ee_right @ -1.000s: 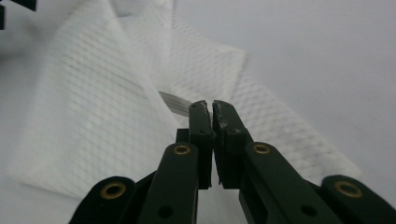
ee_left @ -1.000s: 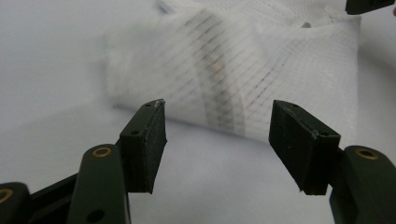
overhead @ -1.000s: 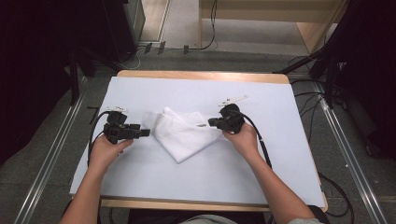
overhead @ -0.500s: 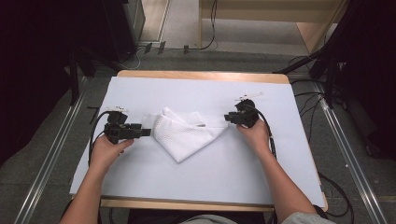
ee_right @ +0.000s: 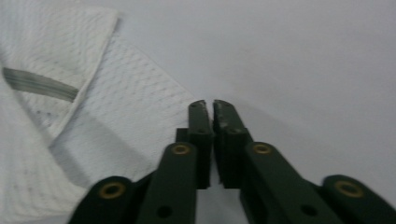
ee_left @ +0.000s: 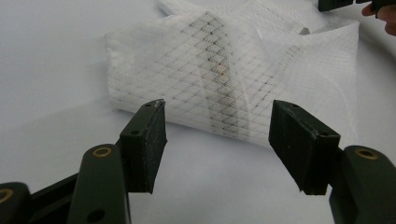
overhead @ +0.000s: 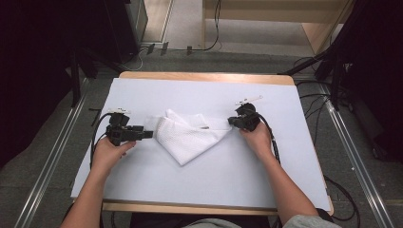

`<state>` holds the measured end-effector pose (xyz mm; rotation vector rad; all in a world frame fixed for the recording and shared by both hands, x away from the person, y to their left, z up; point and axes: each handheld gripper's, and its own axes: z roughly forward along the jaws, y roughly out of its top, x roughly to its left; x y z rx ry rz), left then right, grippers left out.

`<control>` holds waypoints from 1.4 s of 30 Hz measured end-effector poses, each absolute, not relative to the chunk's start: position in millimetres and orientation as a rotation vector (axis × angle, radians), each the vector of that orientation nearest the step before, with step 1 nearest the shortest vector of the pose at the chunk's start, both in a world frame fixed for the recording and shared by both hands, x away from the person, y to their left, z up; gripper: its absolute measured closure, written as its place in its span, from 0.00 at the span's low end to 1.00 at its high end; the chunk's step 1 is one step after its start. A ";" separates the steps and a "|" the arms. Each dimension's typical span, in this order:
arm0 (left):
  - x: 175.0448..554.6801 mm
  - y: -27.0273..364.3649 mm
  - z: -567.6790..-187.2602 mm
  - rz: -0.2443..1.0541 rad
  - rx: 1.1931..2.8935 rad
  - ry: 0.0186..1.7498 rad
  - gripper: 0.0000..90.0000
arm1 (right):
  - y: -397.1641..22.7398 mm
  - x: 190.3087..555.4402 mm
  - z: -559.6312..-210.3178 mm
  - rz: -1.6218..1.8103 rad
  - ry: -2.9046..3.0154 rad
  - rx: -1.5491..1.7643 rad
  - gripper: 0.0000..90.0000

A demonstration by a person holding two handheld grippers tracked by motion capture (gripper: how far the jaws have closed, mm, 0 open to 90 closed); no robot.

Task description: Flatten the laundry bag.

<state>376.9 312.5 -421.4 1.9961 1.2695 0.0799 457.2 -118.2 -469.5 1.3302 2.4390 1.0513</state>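
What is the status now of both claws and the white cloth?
Left claw open, just short of the white cloth. Right claw shut at the cloth's right corner; grip on fabric not clear. Nothing in the way.

The high view looks forward and down from above the person's side onto the whole worktop. Each tool-borne camera looks close along its own jaws; both share the white mesh cloth with the high view.
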 end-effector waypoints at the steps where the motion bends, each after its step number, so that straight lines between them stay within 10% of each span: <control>1: 377.2 312.4 -421.7 0.081 1.995 1.269 0.42 | -116.7 457.4 -468.9 1.037 2.443 1.296 1.00; 24: 409.7 288.3 -426.4 0.060 1.993 1.231 0.41 | -167.3 480.9 -462.3 1.047 2.296 1.437 0.90; 42: 460.4 270.1 -439.4 0.107 2.045 1.246 0.39 | -163.4 390.4 -422.6 1.194 2.357 1.235 0.79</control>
